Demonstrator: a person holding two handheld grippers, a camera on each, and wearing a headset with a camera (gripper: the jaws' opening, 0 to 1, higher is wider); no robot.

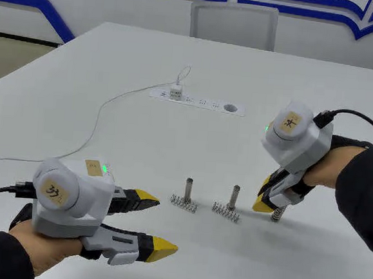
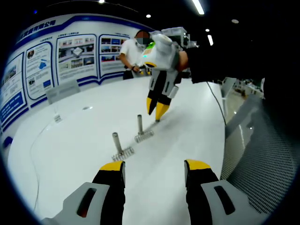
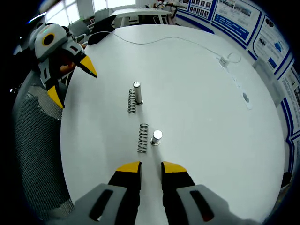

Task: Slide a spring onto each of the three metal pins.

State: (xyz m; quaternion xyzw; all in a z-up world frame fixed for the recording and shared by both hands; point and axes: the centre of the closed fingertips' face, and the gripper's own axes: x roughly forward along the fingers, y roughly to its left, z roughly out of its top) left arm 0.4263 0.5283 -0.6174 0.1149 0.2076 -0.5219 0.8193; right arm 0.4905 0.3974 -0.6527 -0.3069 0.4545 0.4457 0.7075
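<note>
Left yellow-tipped grey gripper [image 1: 162, 225] is idling, jaws apart; right gripper [image 1: 263, 202], jaws narrowly parted, is apparently seating upright coiled steel spring [image 1: 276, 214].

Left pin [image 1: 188, 187] and middle pin [image 1: 234, 196], bare metal cylinders, stand upright. Left spring [image 1: 183, 204] and middle spring [image 1: 225, 212] lie flat against their bases. Right spring [image 1: 277, 214] stands upright, its top hidden.

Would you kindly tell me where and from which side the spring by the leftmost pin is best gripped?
Probably near its left end, from above: the spring lies flat on the table with the upright pin close behind its right half, so the left tongs could pinch free coils crosswise.
</note>
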